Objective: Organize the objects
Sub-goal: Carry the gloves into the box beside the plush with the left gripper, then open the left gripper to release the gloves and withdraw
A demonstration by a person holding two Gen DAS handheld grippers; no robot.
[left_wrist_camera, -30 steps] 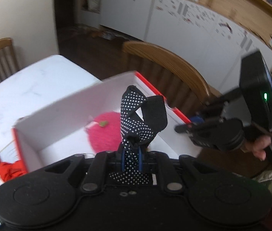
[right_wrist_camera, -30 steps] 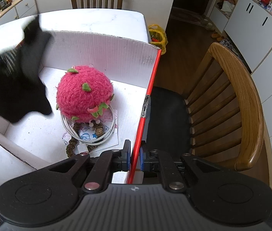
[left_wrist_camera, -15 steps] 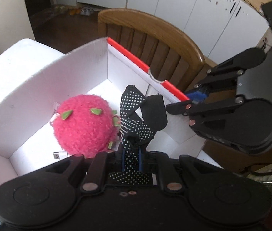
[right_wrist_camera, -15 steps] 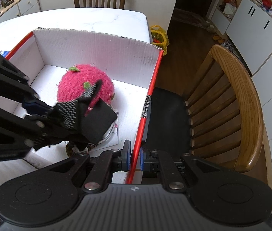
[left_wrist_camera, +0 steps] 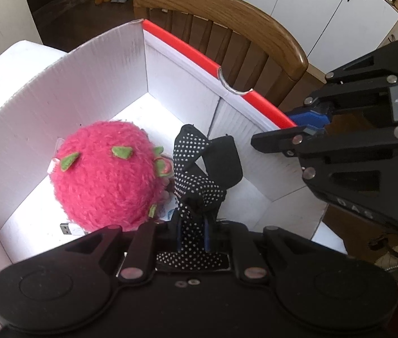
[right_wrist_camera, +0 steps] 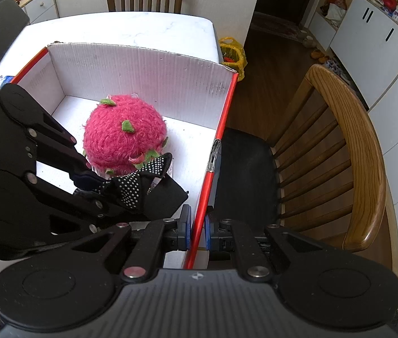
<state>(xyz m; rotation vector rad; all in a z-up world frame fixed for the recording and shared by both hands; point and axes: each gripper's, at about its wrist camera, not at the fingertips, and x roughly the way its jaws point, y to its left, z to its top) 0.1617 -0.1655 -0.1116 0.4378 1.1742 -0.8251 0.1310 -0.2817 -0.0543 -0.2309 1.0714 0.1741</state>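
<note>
Setting: kitchen-dining room; white table (right_wrist_camera: 142,32), wooden chair (right_wrist_camera: 351,152) right of the box.
Box: white cardboard box (left_wrist_camera: 66,84) with red rim, open top, on the table.
Contents: pink plush fruit (left_wrist_camera: 106,174) on the box floor, left of centre.
Left gripper (left_wrist_camera: 193,225): jaws easing apart, black dotted sock (left_wrist_camera: 196,174) between them, inside the box just right of the plush.
Right gripper (right_wrist_camera: 197,225): pinched tight on the red right wall, near end.
Step judged: releasing the sock.
Advice: finish opening low over bare floor; keep the wall steadied; lift straight out so the fabric does not snag.
</note>
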